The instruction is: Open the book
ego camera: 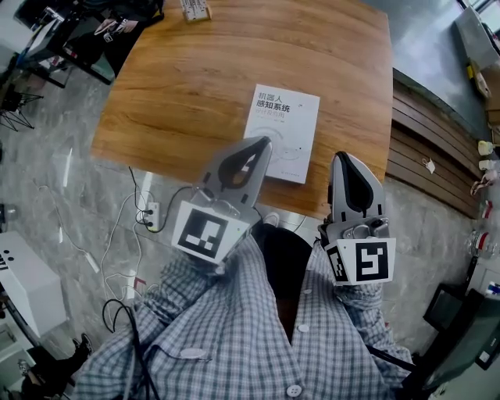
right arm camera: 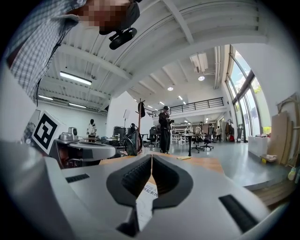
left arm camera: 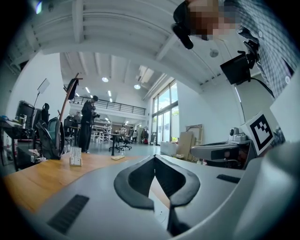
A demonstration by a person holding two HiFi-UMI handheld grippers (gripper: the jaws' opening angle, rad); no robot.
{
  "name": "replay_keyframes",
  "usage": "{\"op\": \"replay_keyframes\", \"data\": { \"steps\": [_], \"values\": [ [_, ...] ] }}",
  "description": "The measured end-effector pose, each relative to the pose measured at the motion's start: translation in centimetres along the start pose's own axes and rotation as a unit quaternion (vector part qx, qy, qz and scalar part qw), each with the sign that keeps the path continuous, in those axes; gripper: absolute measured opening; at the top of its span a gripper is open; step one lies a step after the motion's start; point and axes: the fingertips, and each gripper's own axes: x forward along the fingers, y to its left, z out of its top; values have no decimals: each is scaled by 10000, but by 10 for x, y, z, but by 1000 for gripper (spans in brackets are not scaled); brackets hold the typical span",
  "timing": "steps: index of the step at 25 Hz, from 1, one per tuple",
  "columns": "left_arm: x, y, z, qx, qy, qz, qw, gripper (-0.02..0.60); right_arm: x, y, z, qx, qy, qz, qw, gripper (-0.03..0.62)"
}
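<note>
nearest the camera is the person's checked shirt (ego camera: 234, 328), and just beyond it sit the two marker cubes on the grippers' backs. both grippers point level towards the book (ego camera: 283, 117), which suits a closed cover that has to be caught at its edge, not from above.

the left gripper (ego camera: 262, 141) has its jaws pressed together with nothing between them. from the head view its tip overlaps the book's near left corner, though i cannot tell whether it touches. the right gripper (ego camera: 344, 157) is likewise closed and empty, just off the book's near right corner; between its pads only a sliver of the white printed cover shows beyond.

the book lies flat and closed, cover up, close to the near edge of the wooden table (ego camera: 180, 86), within easy reach. i judge the opening has not begun; one claw likely needs to part to slip under the cover while the other steadies the book.

well beyond the book, at the table's far edge, stands a small white block (ego camera: 195, 9).
</note>
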Motion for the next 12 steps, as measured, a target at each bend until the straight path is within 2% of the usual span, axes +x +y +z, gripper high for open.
{"op": "replay_keyframes", "data": {
  "steps": [12],
  "values": [
    [10,7,-31,-103,379,40,9992,9,7,-16,-38,83,488,-158,9986,21]
  ]
}}
